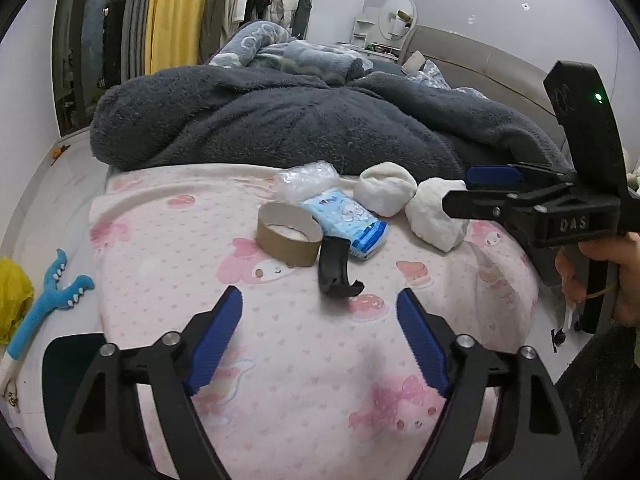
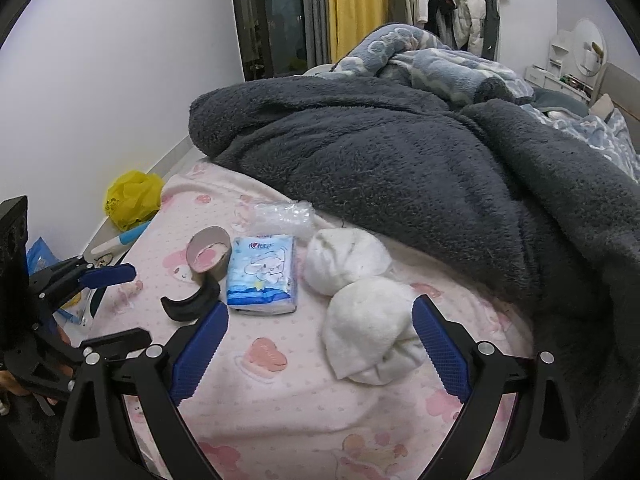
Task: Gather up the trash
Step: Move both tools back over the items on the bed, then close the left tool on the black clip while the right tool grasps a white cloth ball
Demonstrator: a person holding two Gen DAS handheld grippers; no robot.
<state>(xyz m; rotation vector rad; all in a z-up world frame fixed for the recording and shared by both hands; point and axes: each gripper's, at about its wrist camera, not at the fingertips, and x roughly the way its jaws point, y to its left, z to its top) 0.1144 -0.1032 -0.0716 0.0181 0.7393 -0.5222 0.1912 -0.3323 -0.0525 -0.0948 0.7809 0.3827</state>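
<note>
On the pink patterned sheet (image 1: 312,360) lie a cardboard tape core (image 1: 288,234) (image 2: 209,254), a black curved plastic piece (image 1: 336,268) (image 2: 192,300), a blue tissue pack (image 1: 348,218) (image 2: 262,276), a crumpled clear plastic wrapper (image 1: 306,180) (image 2: 284,218) and two white balled socks (image 1: 386,192) (image 2: 368,332). My left gripper (image 1: 320,336) is open and empty, just short of the black piece. My right gripper (image 2: 320,344) is open, its right finger beside the nearer sock; it also shows in the left wrist view (image 1: 472,188), reaching over the socks.
A dark grey fleece blanket (image 1: 300,120) (image 2: 400,160) is heaped behind the items, with a blue patterned blanket (image 1: 288,52) beyond. A yellow bag (image 2: 132,196) and a blue toy (image 1: 48,300) lie left of the bed by the wall.
</note>
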